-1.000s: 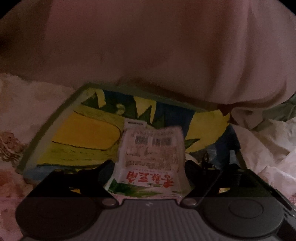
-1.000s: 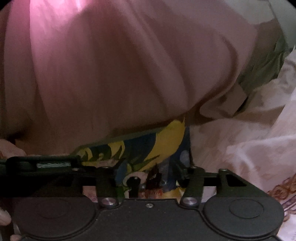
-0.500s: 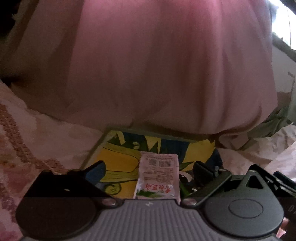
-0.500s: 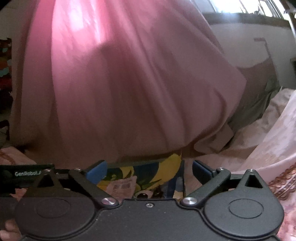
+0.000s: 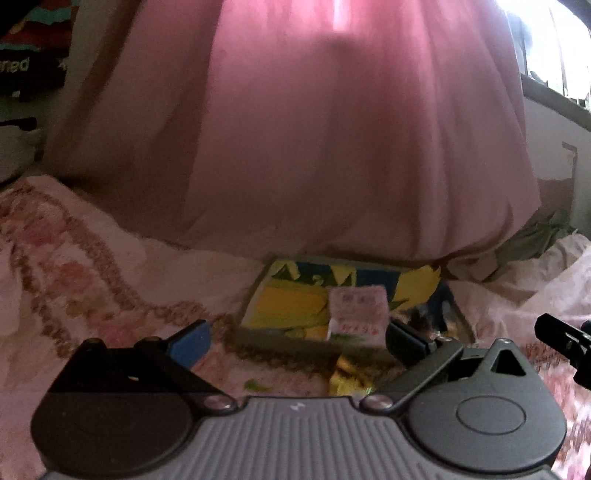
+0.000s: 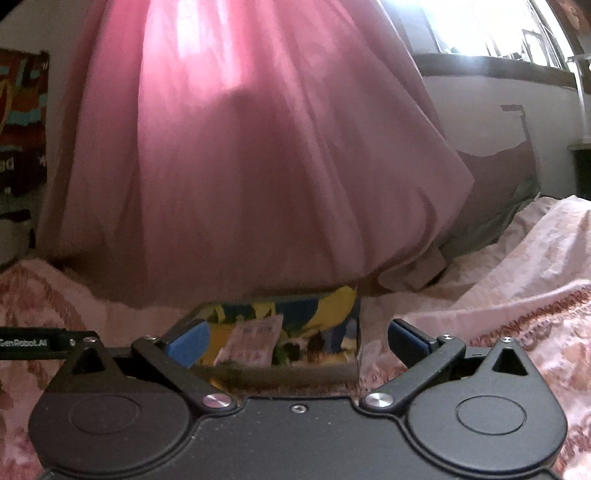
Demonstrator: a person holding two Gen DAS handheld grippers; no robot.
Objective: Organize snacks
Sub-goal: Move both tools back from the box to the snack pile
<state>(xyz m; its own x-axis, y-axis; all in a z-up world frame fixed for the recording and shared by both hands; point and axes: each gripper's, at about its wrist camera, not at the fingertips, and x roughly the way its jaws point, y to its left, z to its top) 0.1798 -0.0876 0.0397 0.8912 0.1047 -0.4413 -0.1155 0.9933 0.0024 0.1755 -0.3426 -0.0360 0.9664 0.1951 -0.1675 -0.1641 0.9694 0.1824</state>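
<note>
A shallow box [image 5: 288,306] printed in yellow, blue and green lies on the bedding under a pink curtain. A white snack packet [image 5: 358,314] with red lettering lies flat inside it, free of both grippers. My left gripper [image 5: 297,341] stands open just short of the box, nothing between its blue pads. In the right wrist view the same box [image 6: 325,314] and packet [image 6: 255,341] sit ahead of my right gripper [image 6: 297,341], which is also open and holds nothing. The left gripper's black body [image 6: 33,343] shows at that view's left edge.
A yellow wrapper [image 5: 347,380] lies on the bedding just in front of the box. The pink curtain [image 5: 332,147] hangs low over the box's far side. Rumpled floral bedding [image 5: 74,277] spreads left and right, and a bright window [image 6: 480,29] is at the upper right.
Both grippers have drawn back and risen away from the box, their jaws spreading wide. The packet that was between the left jaws now lies in the box.
</note>
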